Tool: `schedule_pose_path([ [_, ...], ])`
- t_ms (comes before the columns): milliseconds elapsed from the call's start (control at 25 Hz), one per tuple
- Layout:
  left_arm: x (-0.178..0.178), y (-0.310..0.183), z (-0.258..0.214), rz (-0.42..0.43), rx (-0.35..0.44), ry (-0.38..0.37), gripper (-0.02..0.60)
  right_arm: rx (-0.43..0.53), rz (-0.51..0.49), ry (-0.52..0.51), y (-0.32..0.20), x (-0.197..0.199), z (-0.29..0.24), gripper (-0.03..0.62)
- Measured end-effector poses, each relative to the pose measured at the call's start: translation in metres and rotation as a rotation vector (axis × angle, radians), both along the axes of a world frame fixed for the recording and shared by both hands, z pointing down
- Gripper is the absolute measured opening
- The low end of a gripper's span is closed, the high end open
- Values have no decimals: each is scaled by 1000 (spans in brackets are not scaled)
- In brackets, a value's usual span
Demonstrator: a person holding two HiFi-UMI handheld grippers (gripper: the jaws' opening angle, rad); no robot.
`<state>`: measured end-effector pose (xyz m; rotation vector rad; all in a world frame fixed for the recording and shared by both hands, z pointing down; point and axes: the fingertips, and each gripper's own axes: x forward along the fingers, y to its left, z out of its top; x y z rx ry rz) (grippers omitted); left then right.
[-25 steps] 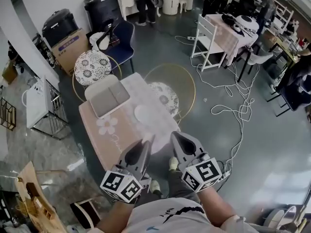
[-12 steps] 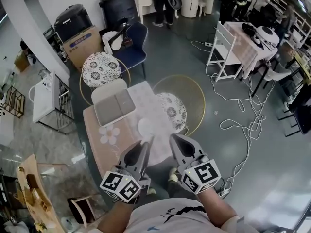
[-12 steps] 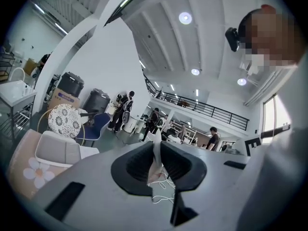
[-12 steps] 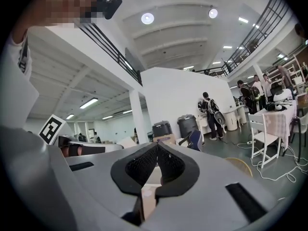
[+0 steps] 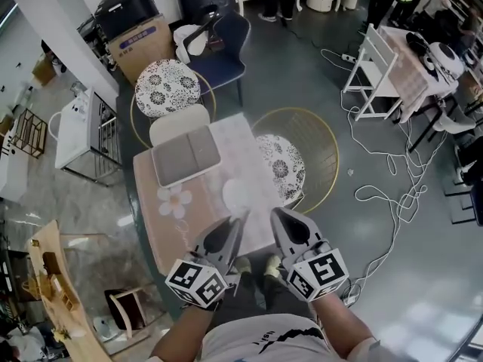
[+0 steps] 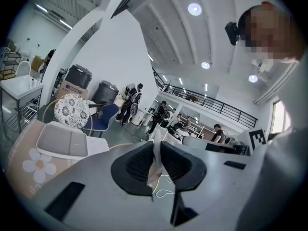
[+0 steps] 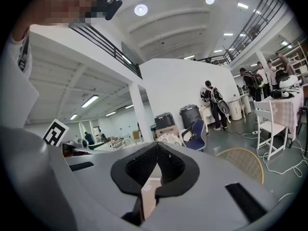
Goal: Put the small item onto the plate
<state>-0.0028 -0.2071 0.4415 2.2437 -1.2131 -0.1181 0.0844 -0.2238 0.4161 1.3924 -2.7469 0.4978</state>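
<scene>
Approach seems the step in hand: my left tongs (image 6: 157,146) are clenched on the small item (image 6: 155,166), a thin pale strip, at lower centre, short of the white plate (image 5: 238,195) on the tabletop (image 5: 170,225). My right tongs (image 7: 157,145) are clenched, empty. Next: reach over the plate, then release.

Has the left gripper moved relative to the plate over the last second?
Yes. In the head view the left gripper has closed in on the plate on the table; the gap between them is smaller.
</scene>
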Motion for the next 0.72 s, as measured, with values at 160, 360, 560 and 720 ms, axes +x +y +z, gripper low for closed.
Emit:
schedule_pose_path([
  [160, -7, -13, 38, 30, -37, -1, 54, -18, 14, 20, -9, -12, 27, 14],
  [360, -8, -33, 100, 69, -73, -13, 54, -28, 36, 22, -24, -22, 76, 14],
  [560, -9, -45, 160, 83, -114, -8, 54, -57, 54, 28, -35, -34, 131, 14],
  [720, -6, -54, 201, 87, -145, 8, 54, -68, 59, 36, -44, -38, 166, 14],
])
